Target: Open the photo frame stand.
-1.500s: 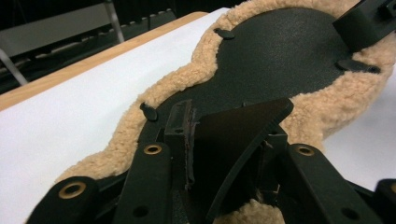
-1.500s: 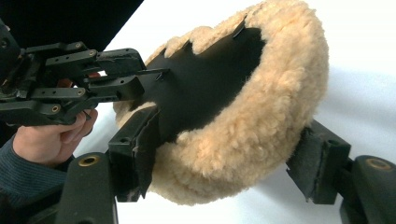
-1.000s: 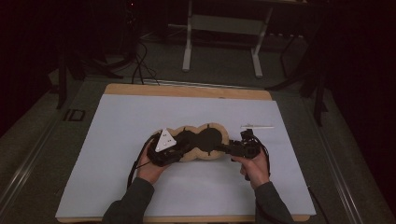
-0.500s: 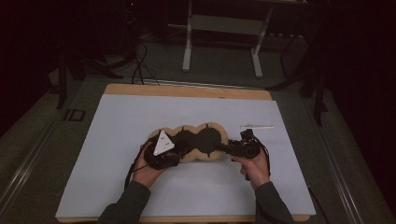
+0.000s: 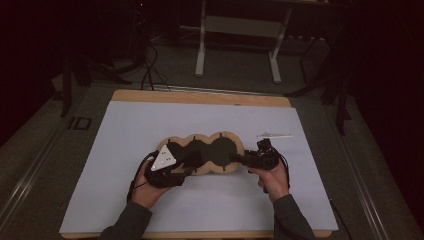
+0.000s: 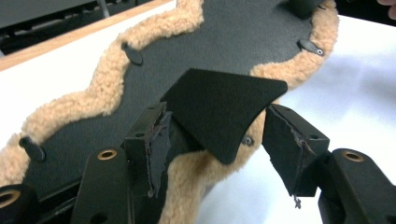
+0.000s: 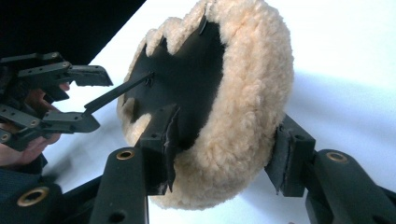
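Note:
A three-lobed pad (image 5: 202, 150) with a tan fleece rim and a black inner face lies on the white sheet (image 5: 150, 120). At its left end my left gripper (image 5: 192, 162) stands open. In the left gripper view a thin black flap (image 6: 219, 107) rises off the pad (image 6: 116, 88) between the spread jaws of that gripper (image 6: 215, 140) and leans on one of them. My right gripper (image 5: 237, 159) is at the pad's right end. Its jaws (image 7: 224, 154) press the thick fleece lobe (image 7: 243, 93) from both sides. The left gripper (image 7: 88, 98) appears farther off there, with the flap's tip resting on one finger.
A thin white stick (image 5: 274, 135) lies on the sheet beyond the right gripper. The wooden table edge (image 5: 200, 97) runs along the far side, and a metal stand (image 5: 240, 30) is on the dark floor behind. Bare sheet lies left, right and in front of the pad.
My left gripper has drawn a little to the left and toward the person at the pad's left end. The right gripper and the pad have stayed about where they were.

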`<state>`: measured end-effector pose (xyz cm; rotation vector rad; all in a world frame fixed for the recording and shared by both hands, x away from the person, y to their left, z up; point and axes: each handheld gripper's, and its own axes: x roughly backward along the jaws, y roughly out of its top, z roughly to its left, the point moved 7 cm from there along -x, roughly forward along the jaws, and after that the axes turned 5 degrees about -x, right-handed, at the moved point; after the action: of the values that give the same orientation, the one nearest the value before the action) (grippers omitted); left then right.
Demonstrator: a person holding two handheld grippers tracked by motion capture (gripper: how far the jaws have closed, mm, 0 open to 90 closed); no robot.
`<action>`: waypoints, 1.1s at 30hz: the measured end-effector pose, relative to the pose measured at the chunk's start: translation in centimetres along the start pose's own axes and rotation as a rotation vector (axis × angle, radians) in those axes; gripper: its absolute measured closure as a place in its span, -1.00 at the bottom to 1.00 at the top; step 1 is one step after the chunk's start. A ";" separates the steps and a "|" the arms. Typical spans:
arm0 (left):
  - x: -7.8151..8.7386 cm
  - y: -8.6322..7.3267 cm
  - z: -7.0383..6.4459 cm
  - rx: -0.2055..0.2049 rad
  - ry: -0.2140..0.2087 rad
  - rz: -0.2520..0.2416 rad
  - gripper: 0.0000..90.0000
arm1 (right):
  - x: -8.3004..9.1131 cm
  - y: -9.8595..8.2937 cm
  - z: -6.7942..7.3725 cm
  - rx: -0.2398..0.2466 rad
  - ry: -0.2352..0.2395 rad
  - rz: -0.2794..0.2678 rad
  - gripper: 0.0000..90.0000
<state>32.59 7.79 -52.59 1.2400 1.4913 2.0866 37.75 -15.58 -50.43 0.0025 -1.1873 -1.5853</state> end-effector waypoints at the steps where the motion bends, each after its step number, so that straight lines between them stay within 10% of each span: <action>1: 0.2 -0.1 0.0 0.003 -0.004 -0.009 -0.07 | 0.0 0.0 0.0 0.001 -0.003 0.002 0.11; 33: 3.6 -2.6 5.2 0.160 0.070 -0.004 -0.04 | 0.2 -0.5 0.1 0.113 -0.043 0.035 0.16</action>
<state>33.93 14.49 -52.69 1.2286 1.7190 2.0619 37.19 -15.71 -50.57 0.0206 -1.3027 -1.4923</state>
